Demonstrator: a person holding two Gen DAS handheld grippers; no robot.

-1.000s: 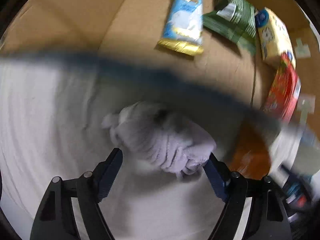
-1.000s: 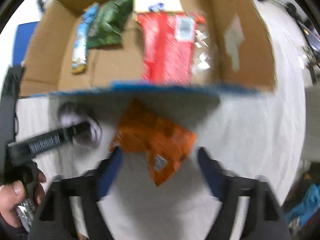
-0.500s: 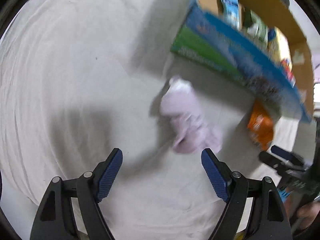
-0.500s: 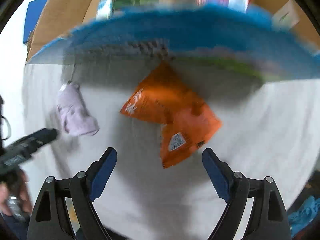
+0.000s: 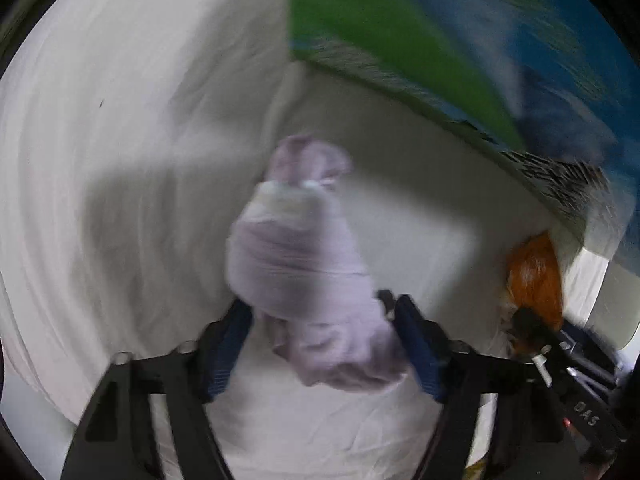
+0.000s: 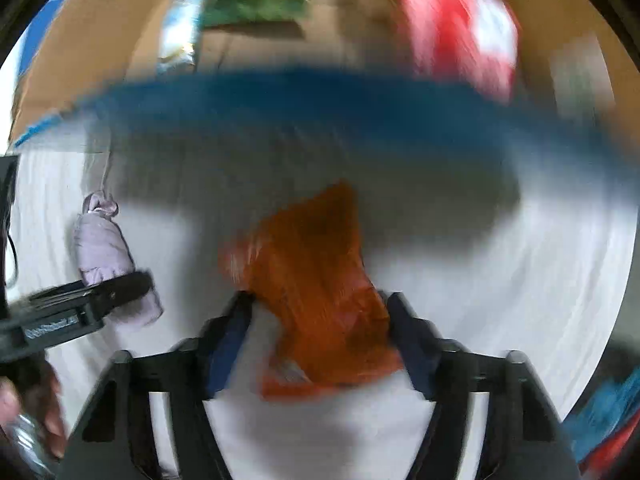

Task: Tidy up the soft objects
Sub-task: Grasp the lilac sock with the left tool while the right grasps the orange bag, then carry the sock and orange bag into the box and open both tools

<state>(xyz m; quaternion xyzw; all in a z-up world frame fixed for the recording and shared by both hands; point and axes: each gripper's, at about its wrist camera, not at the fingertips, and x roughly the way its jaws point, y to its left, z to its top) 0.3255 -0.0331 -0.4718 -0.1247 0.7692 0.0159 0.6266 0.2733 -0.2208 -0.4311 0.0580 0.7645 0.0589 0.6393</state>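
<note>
Your left claw [image 5: 322,344] is closing around the lilac bundle [image 5: 304,256]. The bundle's lower end sits between the blue pads [image 5: 418,344], which appear to touch the cloth on the right side; blur prevents confirming a firm grip. Half a second ago this claw stood wide with the bundle lying well ahead of it, so you have come down onto it.

Your right claw [image 6: 316,340] is also closing, now narrow, with the orange bag [image 6: 316,292] between its jaws and apparently pinched at both edges. A moment ago it was wide and the bag lay clear in front.

Both items rest on the white sheet [image 5: 100,160], just in front of the cardboard box [image 6: 100,52]. The box's blue flap [image 6: 360,108] hangs near them. Snack packets [image 6: 452,28] already lie inside.

Assessment: both pickups are under way together. Judged next: lift each item over the flap. A loose hold on slack cloth or foil may slip.
</note>
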